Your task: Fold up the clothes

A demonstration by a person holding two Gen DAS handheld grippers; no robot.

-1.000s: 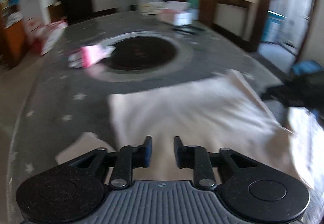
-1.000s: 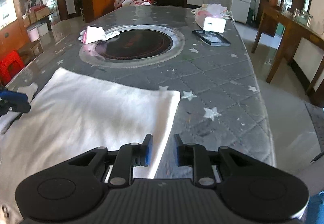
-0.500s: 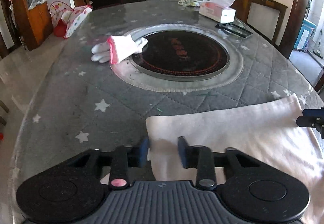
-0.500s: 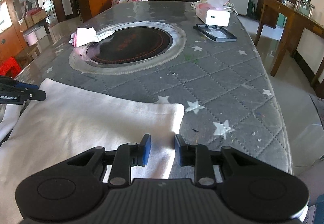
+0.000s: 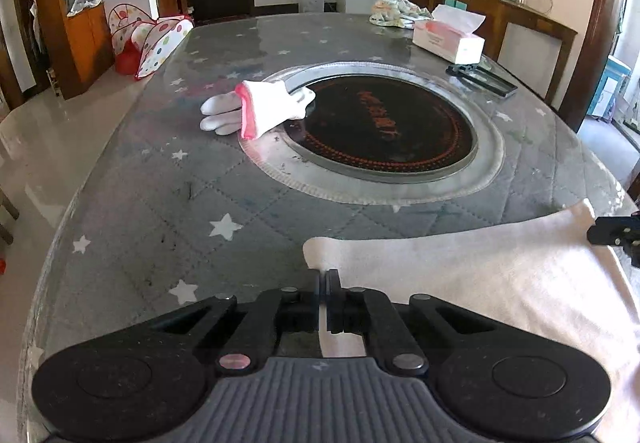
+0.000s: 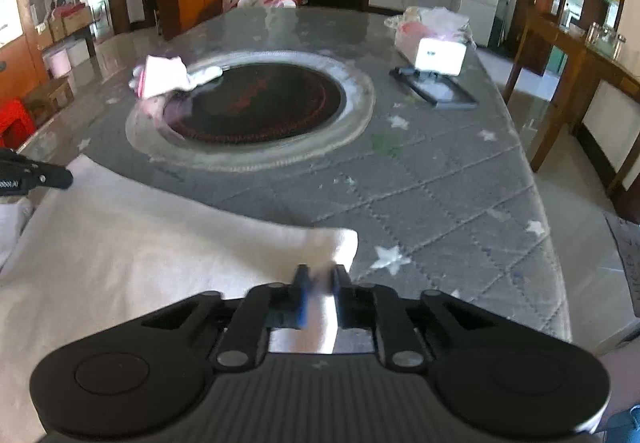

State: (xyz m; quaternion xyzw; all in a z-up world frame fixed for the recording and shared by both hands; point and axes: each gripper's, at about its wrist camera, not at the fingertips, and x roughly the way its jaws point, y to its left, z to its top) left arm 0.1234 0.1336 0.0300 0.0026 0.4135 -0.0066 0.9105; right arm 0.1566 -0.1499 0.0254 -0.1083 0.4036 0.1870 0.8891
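your left tool is pinched on the cloth at its near left corner; your right tool sits at the right corner with cloth between its fingers, though blur hides whether it's clamped; the cloth lies flat on the worktop.

no legible text, hotplate markings unreadable

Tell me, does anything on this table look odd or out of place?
A stray white glove with a pink cuff lies across the rim of the round black cooktop, fingers pointing over the edge. Otherwise nothing stands out; the white garment lies flat.
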